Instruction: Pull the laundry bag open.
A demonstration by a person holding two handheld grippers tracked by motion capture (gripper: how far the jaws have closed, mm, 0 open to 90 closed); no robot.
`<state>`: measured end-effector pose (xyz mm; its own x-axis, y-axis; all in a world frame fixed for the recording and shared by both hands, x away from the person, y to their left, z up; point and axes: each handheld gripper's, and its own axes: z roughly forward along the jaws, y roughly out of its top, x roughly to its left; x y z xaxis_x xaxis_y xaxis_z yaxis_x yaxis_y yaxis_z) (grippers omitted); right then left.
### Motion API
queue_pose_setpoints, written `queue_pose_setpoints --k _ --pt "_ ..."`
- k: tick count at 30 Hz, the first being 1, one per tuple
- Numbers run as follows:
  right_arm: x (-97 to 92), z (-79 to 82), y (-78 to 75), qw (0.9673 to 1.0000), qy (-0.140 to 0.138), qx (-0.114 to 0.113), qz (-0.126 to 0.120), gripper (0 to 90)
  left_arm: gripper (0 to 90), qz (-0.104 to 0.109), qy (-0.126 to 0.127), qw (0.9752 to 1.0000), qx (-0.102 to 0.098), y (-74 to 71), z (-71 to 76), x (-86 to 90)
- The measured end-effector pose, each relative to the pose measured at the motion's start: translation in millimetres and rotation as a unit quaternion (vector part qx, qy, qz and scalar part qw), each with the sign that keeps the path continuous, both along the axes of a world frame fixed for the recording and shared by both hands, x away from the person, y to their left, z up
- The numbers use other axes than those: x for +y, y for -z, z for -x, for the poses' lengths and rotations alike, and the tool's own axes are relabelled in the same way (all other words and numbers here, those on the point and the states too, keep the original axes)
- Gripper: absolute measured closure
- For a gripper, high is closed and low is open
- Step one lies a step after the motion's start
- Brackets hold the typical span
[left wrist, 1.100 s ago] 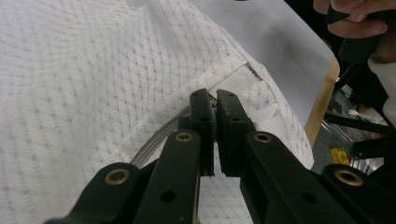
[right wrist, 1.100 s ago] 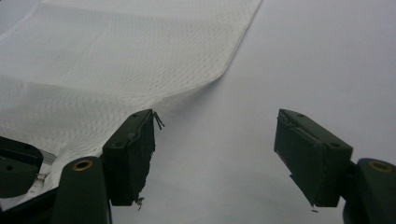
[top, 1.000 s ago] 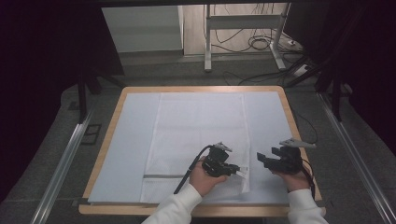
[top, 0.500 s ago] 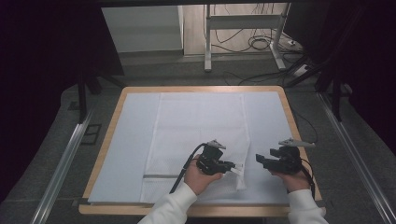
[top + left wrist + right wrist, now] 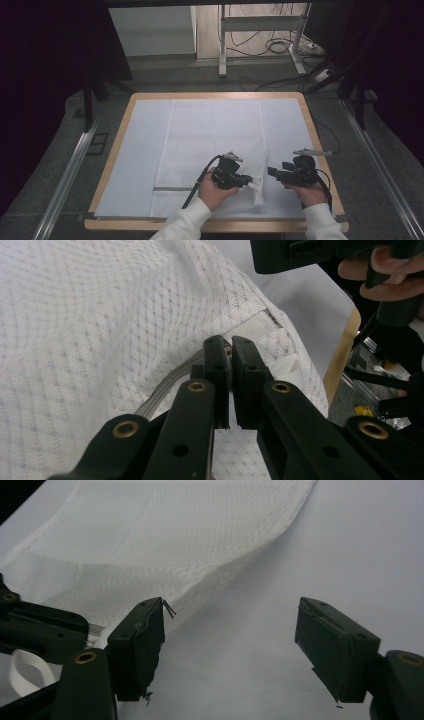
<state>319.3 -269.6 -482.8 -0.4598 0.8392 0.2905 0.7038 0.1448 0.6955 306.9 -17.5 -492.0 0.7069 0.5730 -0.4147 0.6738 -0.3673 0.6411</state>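
Risk: left gripper (image 5: 227, 365) pinches only the mesh bag's (image 5: 210, 135) zipper end at lower centre; a tug could slip it. Right gripper (image 5: 230, 645) spread, empty, beside it.

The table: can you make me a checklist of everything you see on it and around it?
Surface: wooden-edged table under a white sheet.
Job's things: white mesh bag lying flat, its near right corner lifted.
Clutter: nothing seen.
Grippers: left gripper shut on the mesh bag's zipper end; right gripper open, holding nothing, beside the bag.
Cables: black cable trailing from the left gripper; loose cables on the floor behind.
Surroundings: metal rails, grey floor, table legs.
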Motion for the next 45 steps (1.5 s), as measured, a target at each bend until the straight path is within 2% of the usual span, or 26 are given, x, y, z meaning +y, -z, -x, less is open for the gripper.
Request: queue_pose_setpoints --k 2,7,20,27,32,37,40,42,43,44,45 --pt "2.5 0.0 0.1 0.9999 -0.004 0.005 -0.008 27.1 86.7 -0.001 0.001 1.0000 0.000 0.4 0.3 -0.7" --pt "10.5 -0.8 1.1 0.9997 -0.012 0.017 -0.011 27.1 86.7 -0.001 0.001 1.0000 0.000 1.4 1.1 -2.0" --pt "18.7 -2.1 2.0 0.9993 -0.009 0.030 -0.019 25.3 86.7 -0.002 0.003 1.0000 0.000 2.1 2.1 -4.0" --pt "29.2 -4.5 8.1 0.9988 -0.009 0.044 -0.019 24.8 86.7 -0.001 0.002 1.0000 -0.003 1.4 2.7 -3.5" --pt "40.8 -7.0 16.0 0.9979 -0.013 0.061 -0.014 25.2 86.7 0.000 0.001 1.0000 -0.003 1.1 2.9 -2.8" --pt "45.3 -9.2 20.8 0.9973 -0.017 0.069 -0.019 30.1 86.7 -0.001 0.002 1.0000 -0.005 1.7 3.5 -2.8" --pt "46.3 -11.3 23.9 0.9964 -0.020 0.076 -0.030 35.5 86.7 -0.002 0.002 1.0000 -0.007 2.2 4.2 -4.1" --pt "47.5 -12.2 25.5 0.9963 -0.025 0.077 -0.029 41.9 86.7 -0.003 0.002 1.0000 -0.008 2.4 4.5 -4.5" --pt "47.5 -12.2 25.5 0.9963 -0.025 0.077 -0.029 41.9 86.7 -0.004 0.003 1.0000 -0.008 2.6 4.6 -4.9" --pt "48.5 -13.2 26.5 0.9961 -0.031 0.076 -0.030 50.0 86.7 -0.004 0.003 1.0000 -0.007 3.2 4.4 -5.2" --pt "48.6 -13.5 26.7 0.9960 -0.034 0.076 -0.032 54.1 86.7 -0.004 0.003 1.0000 -0.006 3.4 4.3 -5.5"
